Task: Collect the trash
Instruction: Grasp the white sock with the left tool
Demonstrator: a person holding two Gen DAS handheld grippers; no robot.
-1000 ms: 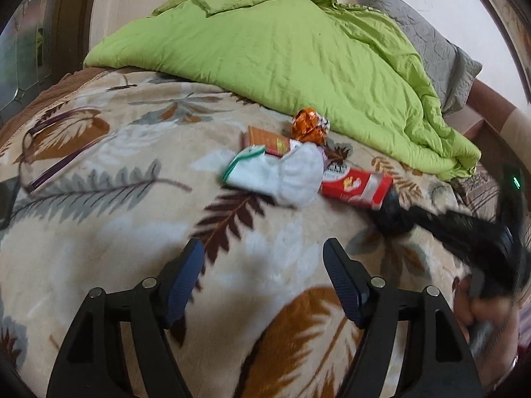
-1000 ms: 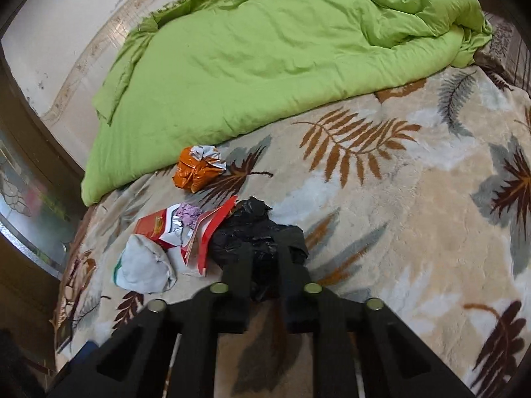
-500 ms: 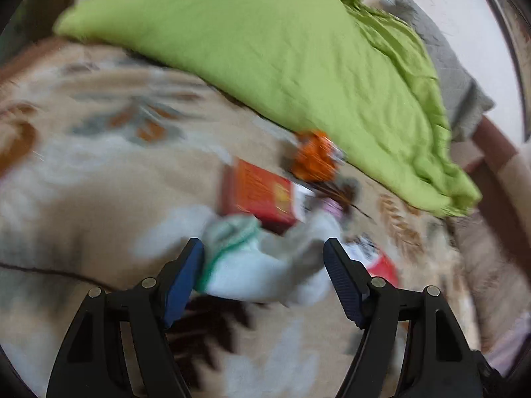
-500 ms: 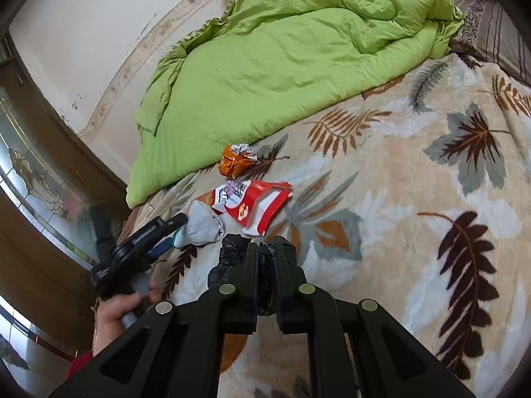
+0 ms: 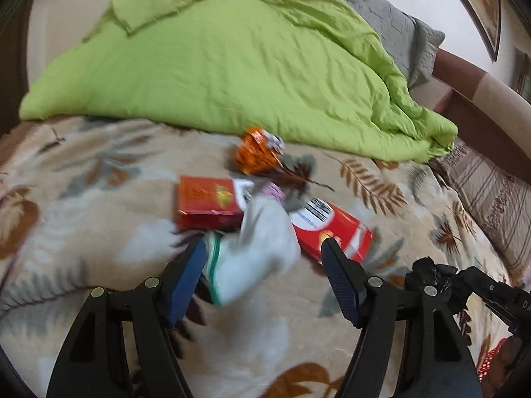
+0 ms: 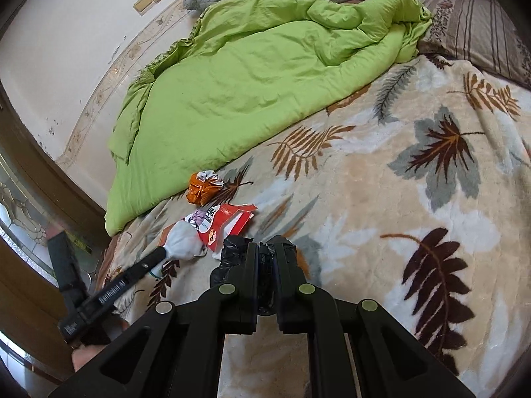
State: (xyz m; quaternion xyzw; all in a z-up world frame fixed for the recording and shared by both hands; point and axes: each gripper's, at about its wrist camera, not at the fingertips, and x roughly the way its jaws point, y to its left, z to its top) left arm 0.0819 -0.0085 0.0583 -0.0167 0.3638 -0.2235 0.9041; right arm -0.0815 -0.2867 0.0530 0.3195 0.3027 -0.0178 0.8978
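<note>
1. Trash lies in a cluster on the bed (image 6: 381, 199), near the edge of the green quilt (image 5: 232, 66): a white crumpled bag (image 5: 255, 248), red box (image 5: 207, 202), red packet (image 5: 332, 229) and orange wrapper (image 5: 257, 152).
2. Your left gripper (image 5: 264, 258) is spread wide around the white bag; your right gripper (image 6: 267, 265) is clamped on a black bag (image 6: 232, 255).
3. Closing now, you may pinch the blanket or nudge the red box away.
4. The white bag's long axis runs diagonally, from its green-trimmed end by your left finger toward the quilt.
</note>
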